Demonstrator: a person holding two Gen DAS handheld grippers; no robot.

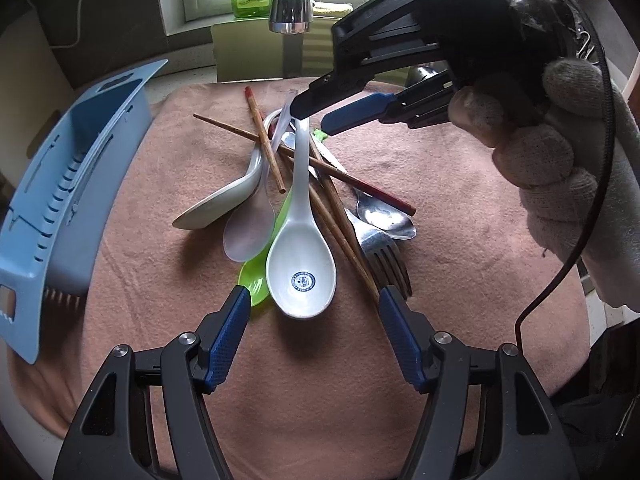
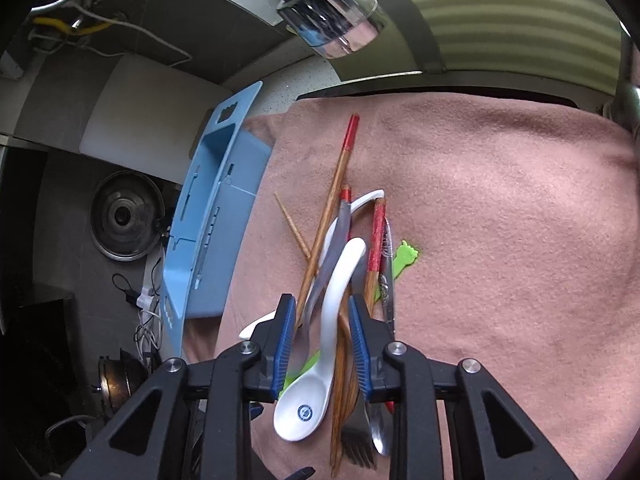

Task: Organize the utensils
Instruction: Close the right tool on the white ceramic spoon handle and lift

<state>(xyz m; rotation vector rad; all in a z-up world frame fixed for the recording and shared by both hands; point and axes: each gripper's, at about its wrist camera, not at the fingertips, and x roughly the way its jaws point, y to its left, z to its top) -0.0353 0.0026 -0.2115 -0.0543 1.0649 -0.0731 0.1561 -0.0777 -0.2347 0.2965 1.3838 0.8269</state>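
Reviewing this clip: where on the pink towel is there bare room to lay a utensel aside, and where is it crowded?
Free: the wide stretch of towel right of the utensil pile, and the near strip between the pile and the left gripper. A narrower bare band lies between the pile and the blue organizer tray. Crowded: the centre, where spoons, chopsticks and a fork overlap under the right gripper.

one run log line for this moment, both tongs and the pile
left tongs: open, hovering near pile | right tongs: open, straddling white spoon handle, not gripped | organizer: left on towel
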